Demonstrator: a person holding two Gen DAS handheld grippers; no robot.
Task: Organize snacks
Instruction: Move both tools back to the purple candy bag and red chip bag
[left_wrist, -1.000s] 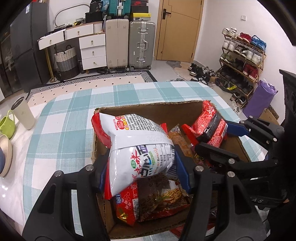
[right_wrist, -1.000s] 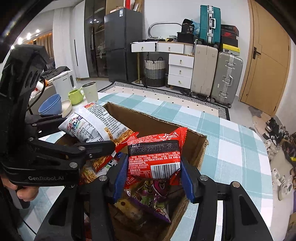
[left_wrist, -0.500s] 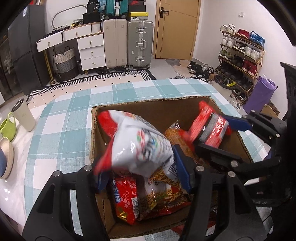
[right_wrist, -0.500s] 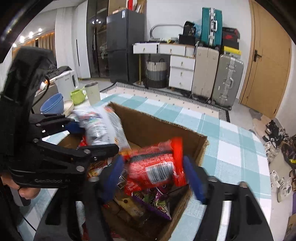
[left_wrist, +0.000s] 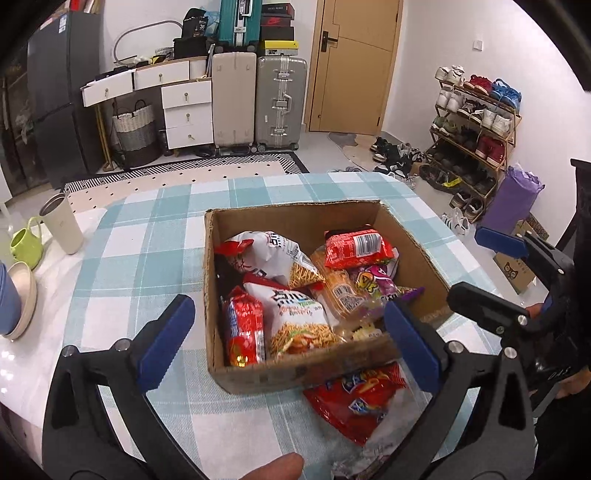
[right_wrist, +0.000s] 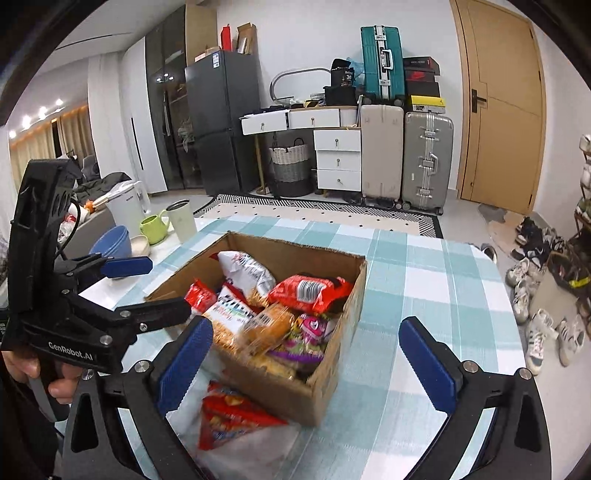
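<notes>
Above cardboard box (left_wrist: 295, 373) | left gripper (left_wrist: 291, 343) tilted down, fingers opening, nothing between | right gripper (right_wrist: 306, 365) likewise

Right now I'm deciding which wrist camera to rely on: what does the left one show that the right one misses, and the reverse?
Left only: wooden shoe rack, purple bag.
Right only: white electric kettle, blue bowl.
Both: brown cardboard box of snack packets, red snack bag outside it, lime-green mug.

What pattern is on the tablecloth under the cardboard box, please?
A teal-and-white check; the tablecloth under the cardboard box shows best in the left wrist view.
</notes>
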